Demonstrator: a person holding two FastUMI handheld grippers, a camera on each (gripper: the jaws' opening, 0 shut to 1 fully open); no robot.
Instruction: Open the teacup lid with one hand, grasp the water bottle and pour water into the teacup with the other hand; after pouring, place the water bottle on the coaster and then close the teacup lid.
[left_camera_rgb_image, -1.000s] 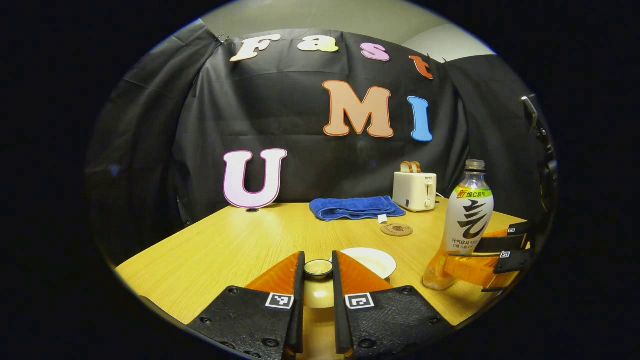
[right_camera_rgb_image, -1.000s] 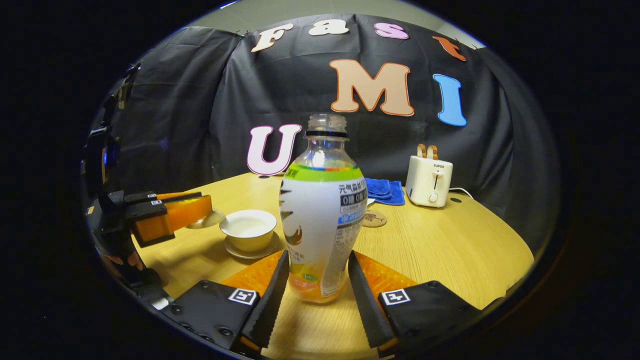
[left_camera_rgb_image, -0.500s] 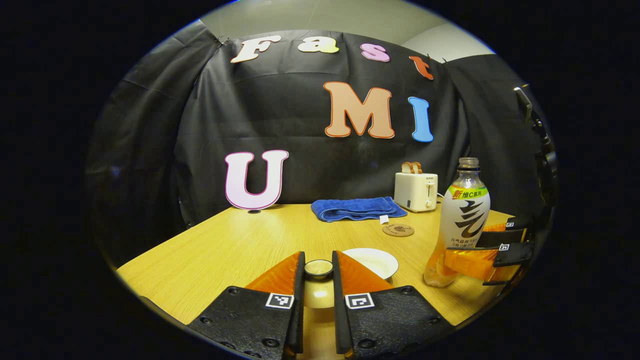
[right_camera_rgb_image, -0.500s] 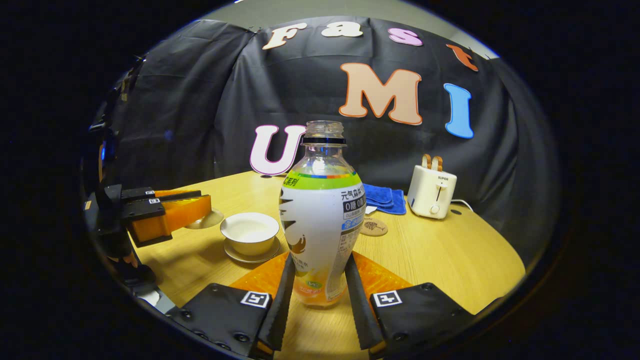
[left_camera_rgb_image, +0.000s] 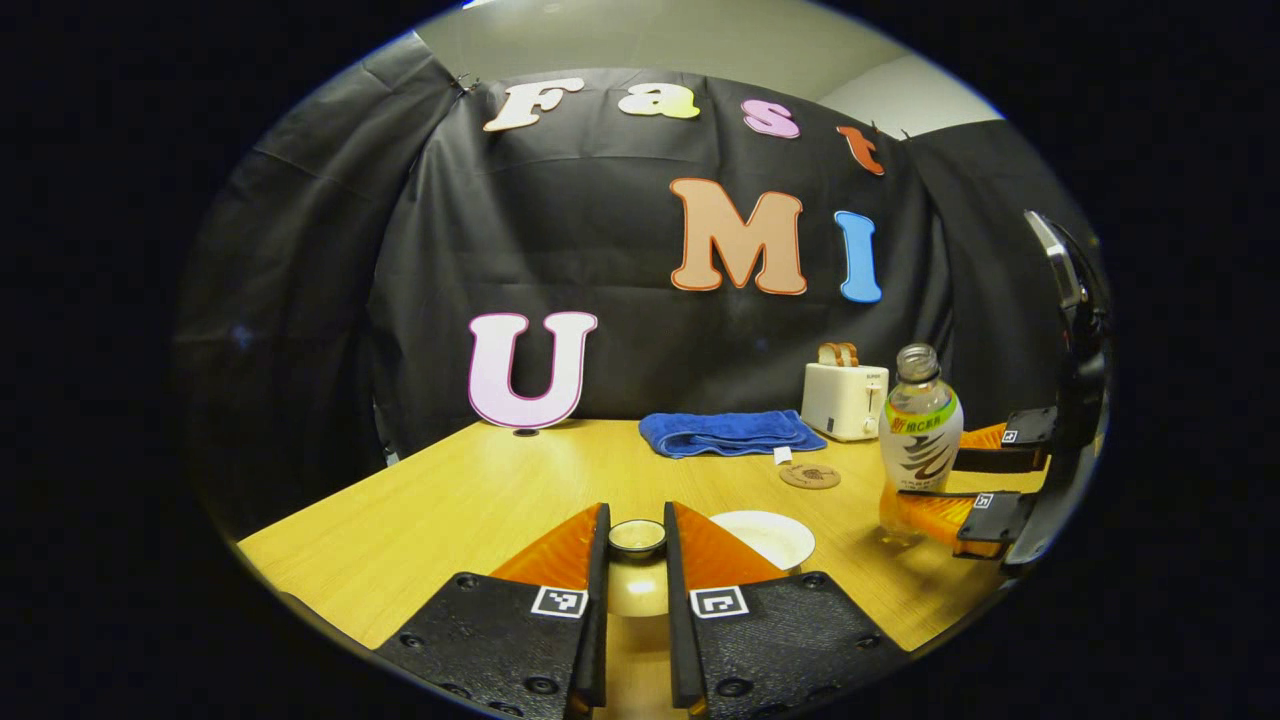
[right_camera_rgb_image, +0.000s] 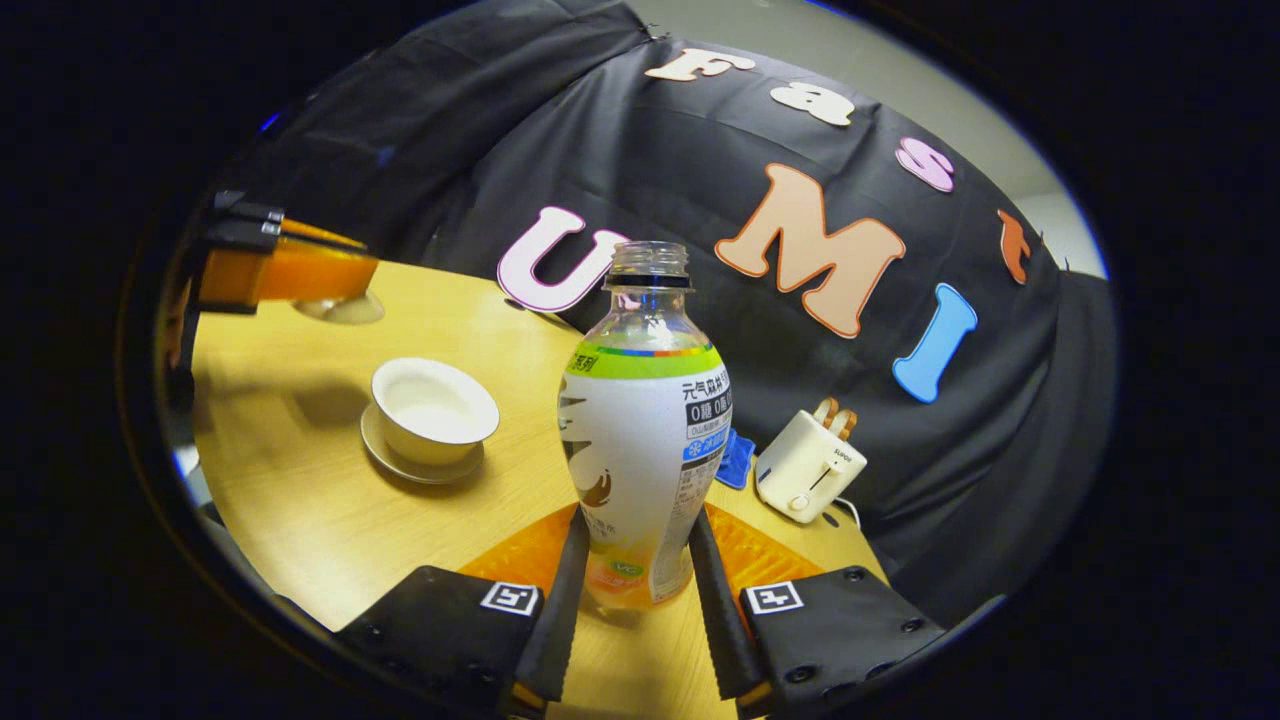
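Note:
My left gripper (left_camera_rgb_image: 637, 545) is shut on the knob of the teacup lid (left_camera_rgb_image: 637, 538) and holds it above the table beside the cup. The white teacup (right_camera_rgb_image: 433, 411) stands uncovered on its saucer (right_camera_rgb_image: 420, 465); its rim (left_camera_rgb_image: 765, 540) lies just right of my left fingers. My right gripper (right_camera_rgb_image: 640, 560) is shut on the lower body of the uncapped water bottle (right_camera_rgb_image: 645, 430), which is lifted and tilted with the whole view. From the left gripper view that bottle (left_camera_rgb_image: 918, 435) hangs at the right, past the round coaster (left_camera_rgb_image: 810, 476).
A blue folded towel (left_camera_rgb_image: 730, 433) and a white toaster (left_camera_rgb_image: 845, 400) with toast sit at the back of the wooden table (left_camera_rgb_image: 480, 500). The left gripper (right_camera_rgb_image: 290, 275) with the lid hangs above the table at the far left in the right gripper view.
My right gripper closed on the bottle, lifted it and tipped it, so its view now leans. The left gripper keeps the lid held and has drawn back slightly.

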